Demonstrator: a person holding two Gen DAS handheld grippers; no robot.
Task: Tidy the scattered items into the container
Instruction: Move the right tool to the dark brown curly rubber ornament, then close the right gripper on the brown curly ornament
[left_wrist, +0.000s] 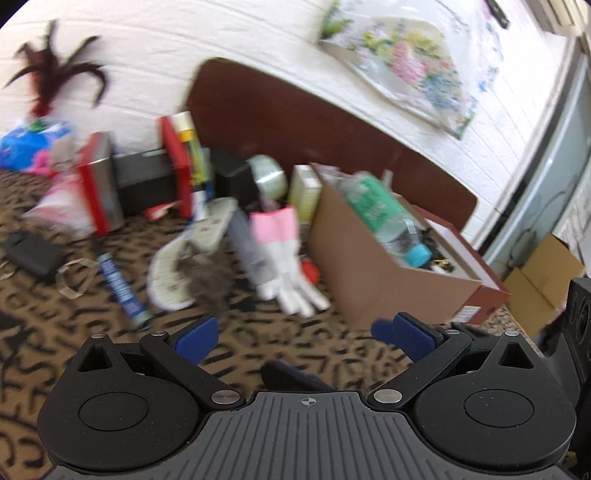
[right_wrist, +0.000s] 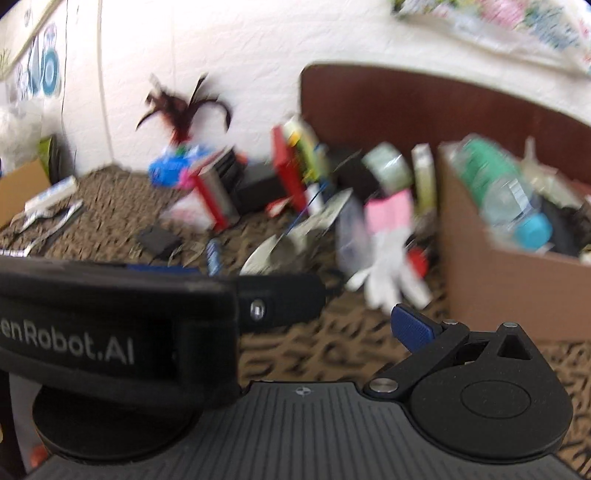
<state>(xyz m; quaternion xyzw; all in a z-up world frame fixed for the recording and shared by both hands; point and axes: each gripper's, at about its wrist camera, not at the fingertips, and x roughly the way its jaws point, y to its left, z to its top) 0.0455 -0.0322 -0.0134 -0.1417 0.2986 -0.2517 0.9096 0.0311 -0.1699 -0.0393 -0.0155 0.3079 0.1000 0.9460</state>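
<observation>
An open cardboard box (left_wrist: 369, 273) stands on the patterned surface at the right. It holds a clear bottle (left_wrist: 384, 218) with a green label and a blue cap. Left of it lie a pink-and-white glove (left_wrist: 284, 258), a pale insole (left_wrist: 192, 251) and a blue tube (left_wrist: 120, 284). My left gripper (left_wrist: 303, 332) is open and empty, short of the glove. The right wrist view shows the same box (right_wrist: 509, 288), glove (right_wrist: 391, 251) and tube (right_wrist: 213, 254). My right gripper (right_wrist: 306, 328) is open and empty. Its left finger is hidden behind the other gripper's black body (right_wrist: 110, 325).
Red and black boxes (left_wrist: 107, 184), a green tape roll (left_wrist: 271, 177) and a blue bag (left_wrist: 26, 147) crowd the back by the white wall. A black pouch (left_wrist: 33, 251) and a clear ring (left_wrist: 74, 277) lie at the left. A brown board (left_wrist: 295, 118) stands behind the box.
</observation>
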